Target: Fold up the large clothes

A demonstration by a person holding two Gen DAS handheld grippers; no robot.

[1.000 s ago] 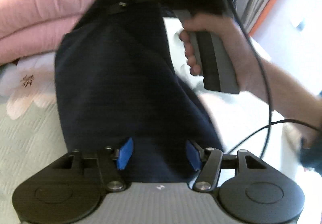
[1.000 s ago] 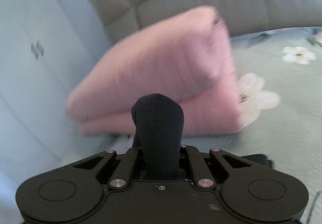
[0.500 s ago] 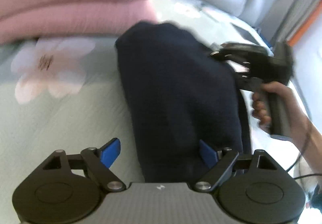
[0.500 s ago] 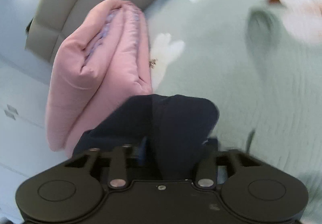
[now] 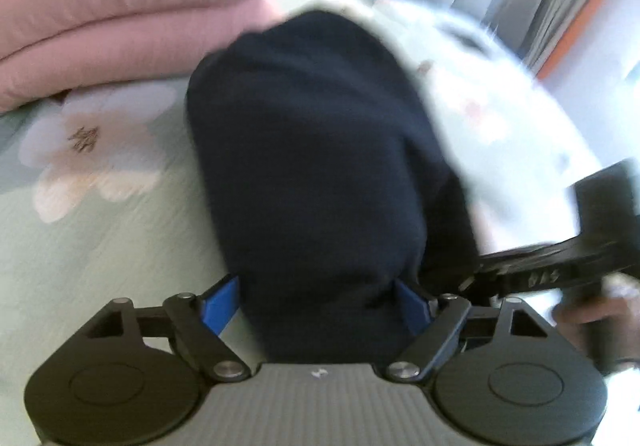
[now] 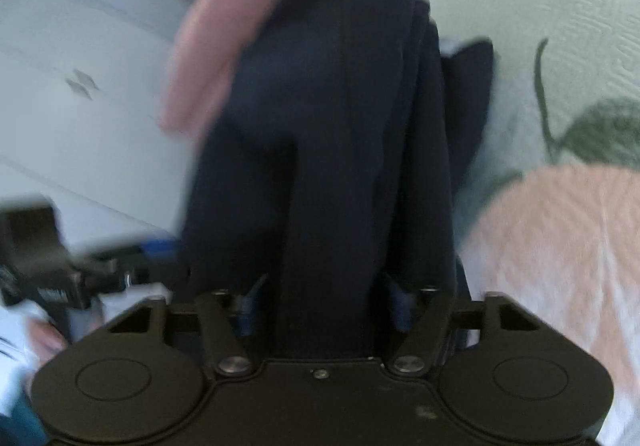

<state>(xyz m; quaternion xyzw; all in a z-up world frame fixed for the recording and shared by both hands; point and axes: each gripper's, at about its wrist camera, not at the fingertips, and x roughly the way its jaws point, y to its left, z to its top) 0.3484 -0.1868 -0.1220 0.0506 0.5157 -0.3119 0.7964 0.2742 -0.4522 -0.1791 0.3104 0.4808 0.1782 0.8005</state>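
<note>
My left gripper (image 5: pixel 320 302) and right gripper (image 6: pixel 324 298) each pinched the folded navy garment (image 5: pixel 312 149) above the floral bedspread (image 5: pixel 92 230).

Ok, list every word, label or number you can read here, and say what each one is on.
Raised marking on the right gripper, seen from the left wrist view: too blurred to read.
Small white mark on the left gripper body: no legible text.
Dark garment: none.
</note>
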